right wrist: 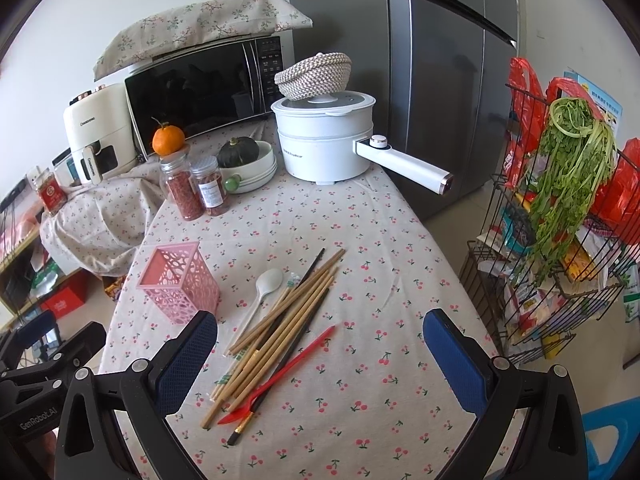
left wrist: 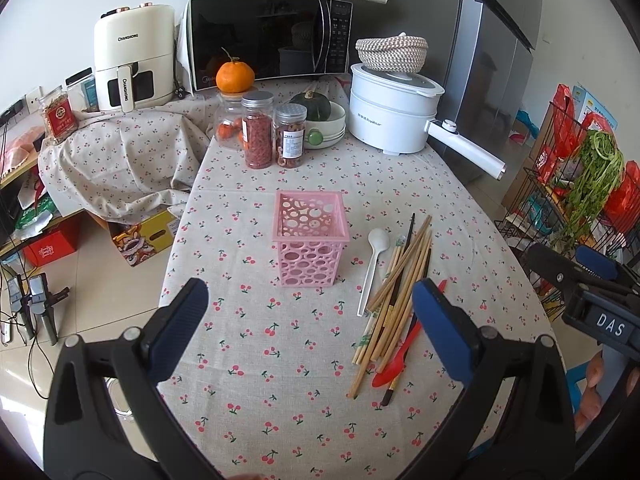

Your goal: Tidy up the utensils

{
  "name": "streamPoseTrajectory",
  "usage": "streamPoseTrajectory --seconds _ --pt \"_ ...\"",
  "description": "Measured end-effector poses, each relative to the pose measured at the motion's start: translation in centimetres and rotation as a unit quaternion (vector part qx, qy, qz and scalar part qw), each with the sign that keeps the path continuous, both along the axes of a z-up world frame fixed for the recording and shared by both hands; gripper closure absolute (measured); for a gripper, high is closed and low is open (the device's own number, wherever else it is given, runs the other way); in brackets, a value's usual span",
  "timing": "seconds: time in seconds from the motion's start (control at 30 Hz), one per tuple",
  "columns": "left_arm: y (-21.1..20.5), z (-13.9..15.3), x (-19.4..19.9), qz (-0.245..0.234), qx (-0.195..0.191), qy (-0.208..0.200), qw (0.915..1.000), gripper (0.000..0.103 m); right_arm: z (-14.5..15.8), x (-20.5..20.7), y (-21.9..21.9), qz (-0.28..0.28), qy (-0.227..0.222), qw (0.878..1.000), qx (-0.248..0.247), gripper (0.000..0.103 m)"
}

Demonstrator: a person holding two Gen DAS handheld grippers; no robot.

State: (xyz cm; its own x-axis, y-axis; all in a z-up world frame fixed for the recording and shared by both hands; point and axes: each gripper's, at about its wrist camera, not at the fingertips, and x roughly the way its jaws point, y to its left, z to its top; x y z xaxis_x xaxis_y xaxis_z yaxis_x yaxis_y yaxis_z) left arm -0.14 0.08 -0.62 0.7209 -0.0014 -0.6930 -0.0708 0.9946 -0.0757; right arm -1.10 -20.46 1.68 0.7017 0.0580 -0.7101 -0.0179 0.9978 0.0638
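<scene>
A pink perforated holder (left wrist: 310, 241) stands upright and empty on the cherry-print tablecloth; it also shows in the right wrist view (right wrist: 178, 282). To its right lies a loose pile of wooden and dark chopsticks (left wrist: 400, 292) (right wrist: 280, 320), a white spoon (left wrist: 374, 264) (right wrist: 264, 292) and a red spoon (left wrist: 400, 354) (right wrist: 280, 376). My left gripper (left wrist: 308, 320) is open and empty, held above the table in front of the holder. My right gripper (right wrist: 320, 344) is open and empty above the near part of the pile; it shows at the right edge of the left wrist view (left wrist: 592, 280).
At the table's far end stand jars (left wrist: 256, 132), a bowl with a squash (left wrist: 320, 120), a white electric pot (left wrist: 392, 108) with a long handle, a microwave (left wrist: 268, 40) and an air fryer (left wrist: 132, 60). A wire rack with greens (right wrist: 560, 200) stands right of the table. The fridge (right wrist: 440, 80) is behind.
</scene>
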Motion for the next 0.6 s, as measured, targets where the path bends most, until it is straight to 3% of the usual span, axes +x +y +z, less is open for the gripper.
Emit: streamPoseTrajectory --seconds 0.6 --pt "-0.47 0.15 -0.35 -0.003 0.002 -0.005 1.0000 0.002 -0.27 -0.04 0.02 -0.003 0.004 1.000 0.003 0.000"
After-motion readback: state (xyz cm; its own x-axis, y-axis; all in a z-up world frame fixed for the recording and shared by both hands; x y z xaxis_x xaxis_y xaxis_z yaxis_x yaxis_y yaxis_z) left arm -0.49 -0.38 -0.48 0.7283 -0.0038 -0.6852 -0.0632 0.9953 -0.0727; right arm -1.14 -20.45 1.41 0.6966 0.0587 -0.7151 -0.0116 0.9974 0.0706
